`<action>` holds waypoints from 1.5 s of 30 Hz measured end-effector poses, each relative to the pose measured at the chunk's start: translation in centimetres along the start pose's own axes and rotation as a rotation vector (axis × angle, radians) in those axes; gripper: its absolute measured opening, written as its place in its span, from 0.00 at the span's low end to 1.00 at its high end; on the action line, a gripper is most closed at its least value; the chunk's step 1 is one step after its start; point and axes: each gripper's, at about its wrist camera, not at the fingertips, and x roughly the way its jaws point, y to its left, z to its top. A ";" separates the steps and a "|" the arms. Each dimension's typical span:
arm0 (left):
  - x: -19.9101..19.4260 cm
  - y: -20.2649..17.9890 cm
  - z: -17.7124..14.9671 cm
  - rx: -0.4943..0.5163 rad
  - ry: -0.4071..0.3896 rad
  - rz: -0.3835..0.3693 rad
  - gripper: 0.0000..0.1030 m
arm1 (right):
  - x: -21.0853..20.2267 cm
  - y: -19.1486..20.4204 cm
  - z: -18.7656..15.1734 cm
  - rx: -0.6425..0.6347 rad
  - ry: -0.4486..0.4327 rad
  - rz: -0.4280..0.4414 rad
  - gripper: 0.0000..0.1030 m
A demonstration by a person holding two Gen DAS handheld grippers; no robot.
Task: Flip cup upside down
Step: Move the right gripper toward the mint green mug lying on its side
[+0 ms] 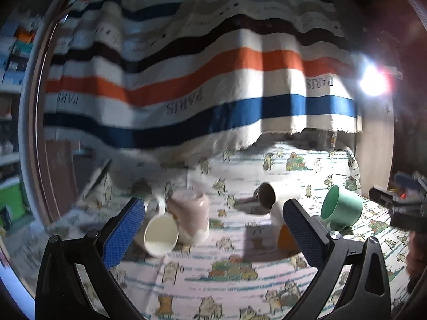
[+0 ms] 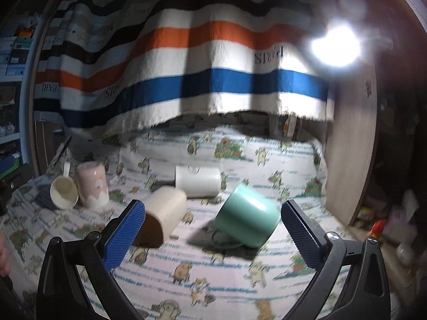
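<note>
Several cups lie on a cartoon-print cloth. A mint green cup lies tilted on its side between my right gripper's open blue fingers; it also shows in the left wrist view. A beige cup lies on its side by the right gripper's left finger. A white cup lies behind. A cream mug lies on its side against an upside-down pink cup. My left gripper is open and empty, with the cream mug by its left finger.
A striped PARIS blanket hangs behind the cloth. A bright lamp glares at the right. A wooden panel stands at the right edge. Shelves with boxes are at the far left.
</note>
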 end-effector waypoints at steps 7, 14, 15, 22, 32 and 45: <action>2.5 -2.7 4.5 0.054 0.044 -0.053 1.00 | 0.4 -2.2 5.2 -0.003 -0.008 -0.023 1.00; 4.8 -3.5 7.9 0.005 0.024 -0.073 1.00 | 2.9 -5.4 7.4 0.112 0.050 -0.009 1.00; 5.3 -3.6 8.0 0.004 0.020 -0.063 1.00 | 3.5 -5.7 7.4 0.118 0.063 -0.019 1.00; 9.0 -3.1 5.7 -0.022 0.053 -0.066 1.00 | 8.7 -7.7 5.1 0.176 0.150 -0.044 1.00; 12.3 -2.5 2.1 -0.067 0.229 -0.116 1.00 | 12.8 -8.2 1.7 0.198 0.281 -0.047 1.00; 13.0 -3.8 0.4 -0.007 0.247 -0.055 1.00 | 14.7 -8.3 -0.3 0.262 0.359 -0.023 1.00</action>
